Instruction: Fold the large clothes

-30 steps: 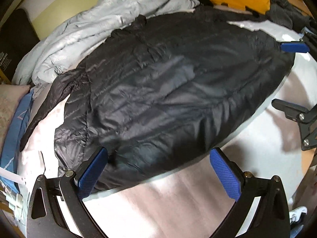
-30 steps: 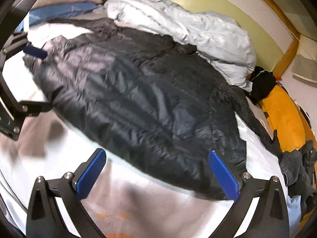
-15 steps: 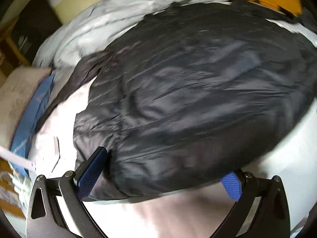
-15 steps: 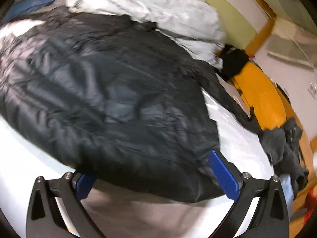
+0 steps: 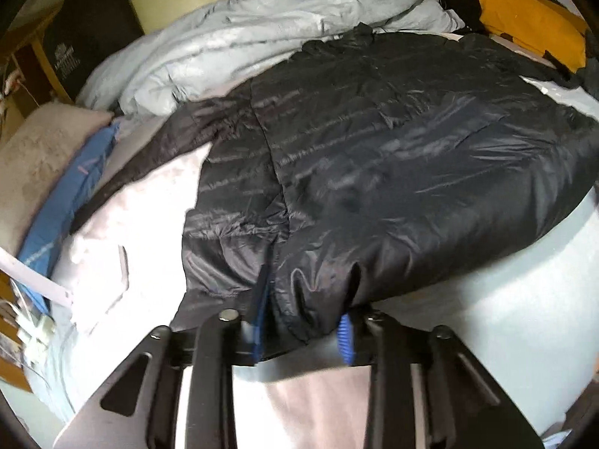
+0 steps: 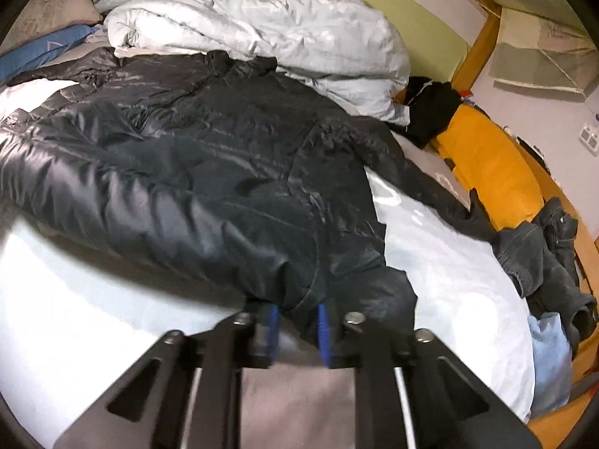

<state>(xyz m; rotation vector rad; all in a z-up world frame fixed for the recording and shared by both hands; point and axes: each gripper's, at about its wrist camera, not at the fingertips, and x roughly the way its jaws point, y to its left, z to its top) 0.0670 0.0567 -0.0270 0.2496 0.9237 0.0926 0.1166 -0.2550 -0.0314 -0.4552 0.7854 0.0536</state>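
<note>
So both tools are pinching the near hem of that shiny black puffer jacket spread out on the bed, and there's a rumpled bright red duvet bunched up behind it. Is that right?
Almost. The duvet bunched behind the black puffer jacket is pale grey-blue, not bright red; the right wrist view shows it clearly. The rest holds: the left gripper and right gripper each have the jacket's near hem between their closing jaws.

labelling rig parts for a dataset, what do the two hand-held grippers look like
Both match. The left hand-held gripper and right hand-held gripper have black angular frames with triangular cut-outs, silver bolt heads at the pivots, and blue ribbed pads on the fingers. No cables, markings, hands or sleeves show.
</note>
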